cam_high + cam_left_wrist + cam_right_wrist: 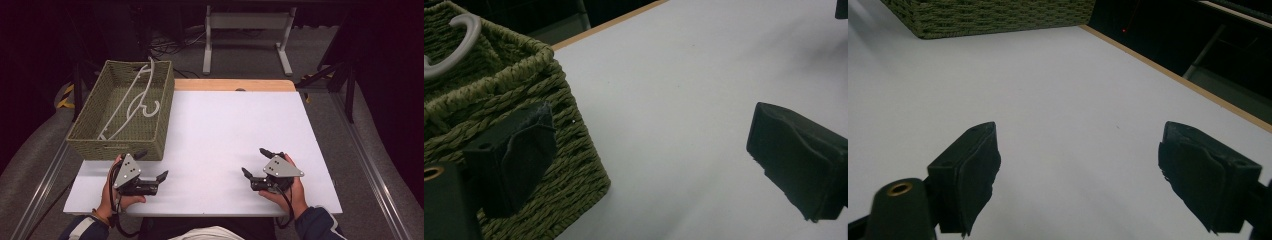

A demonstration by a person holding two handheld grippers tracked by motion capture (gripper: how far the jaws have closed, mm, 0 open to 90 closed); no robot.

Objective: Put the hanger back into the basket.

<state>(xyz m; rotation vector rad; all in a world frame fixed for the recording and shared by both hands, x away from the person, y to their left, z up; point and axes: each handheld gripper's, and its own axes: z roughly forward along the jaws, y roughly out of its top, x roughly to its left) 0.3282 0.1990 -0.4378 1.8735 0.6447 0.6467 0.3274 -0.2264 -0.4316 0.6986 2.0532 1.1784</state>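
On the white table, a green wicker basket sits at the far left corner with a white hanger lying inside (seemingly a single one, though it is thin and hard to make out). The left gripper hangs just beside the basket's near wall, jaws spread and empty. The right gripper, well apart over bare table, is likewise spread and empty.

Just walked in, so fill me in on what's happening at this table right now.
A person sits at a white table with a black two-jaw gripper in each hand. The left gripper rests by the near corner of a green woven basket, jaws wide apart and holding nothing. The right gripper sits on bare tabletop, also open and holding nothing. A white plastic clothes hanger lies inside the basket, untouched.
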